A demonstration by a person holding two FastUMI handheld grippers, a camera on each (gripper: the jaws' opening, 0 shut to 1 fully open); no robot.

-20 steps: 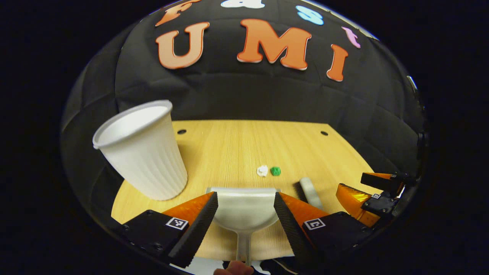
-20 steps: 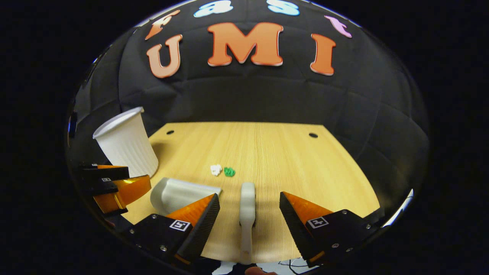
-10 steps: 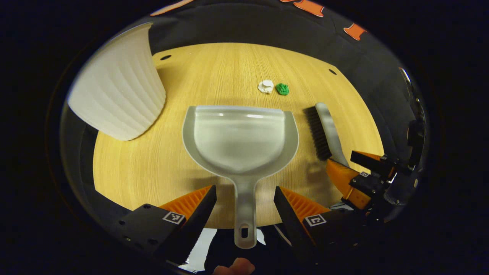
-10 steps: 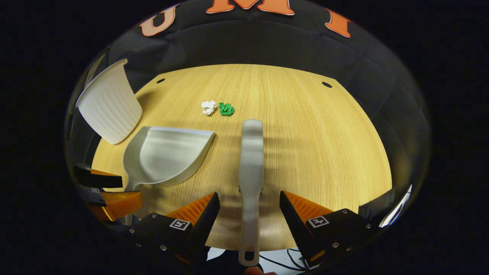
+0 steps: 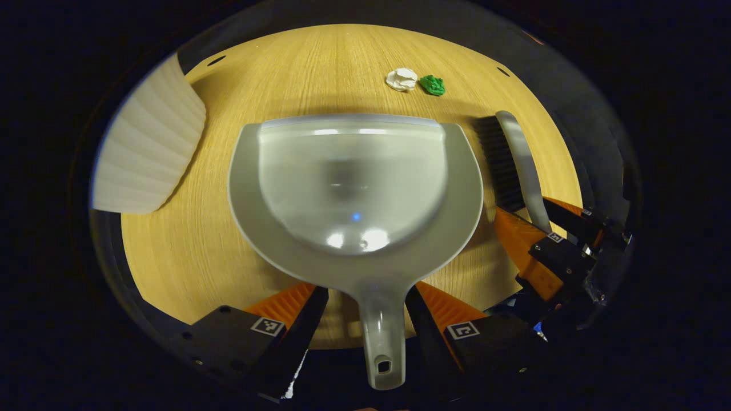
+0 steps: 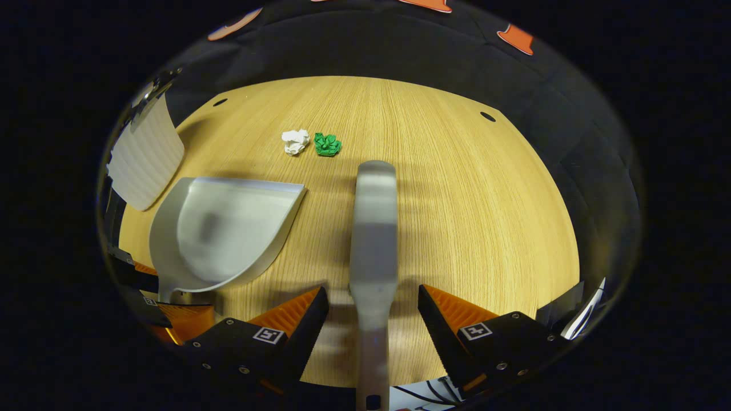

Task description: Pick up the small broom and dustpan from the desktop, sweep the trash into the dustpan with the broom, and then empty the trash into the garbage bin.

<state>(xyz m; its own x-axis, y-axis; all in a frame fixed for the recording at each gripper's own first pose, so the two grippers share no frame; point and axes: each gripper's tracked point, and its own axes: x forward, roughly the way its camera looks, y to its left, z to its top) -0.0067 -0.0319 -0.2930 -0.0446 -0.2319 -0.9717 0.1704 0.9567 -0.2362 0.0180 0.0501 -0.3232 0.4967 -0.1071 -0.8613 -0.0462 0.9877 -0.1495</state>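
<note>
Both sets of jaws stand spread wide, gripping nothing. Left gripper (image 5: 365, 319) straddles the dustpan (image 5: 354, 188) handle w/o touching; right gripper (image 6: 372, 319) does the same w/ the broom (image 6: 374, 228) handle. Dustpan & broom lie flat on the table (image 6: 468, 194), side by side. White scrap (image 6: 295, 141) & green scrap (image 6: 327, 144) sit just beyond them, nearly touching. White ribbed bin (image 5: 145, 160) stands far left.

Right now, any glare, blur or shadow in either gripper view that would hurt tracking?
Left gripper view: bright highlights on the dustpan bowl, the near handle soft; its shadow falls on the desk. Right gripper view: the broom back is blurred, casting banded shadows; paper scraps stay sharp. Fisheye bends the desk edge in both.
</note>
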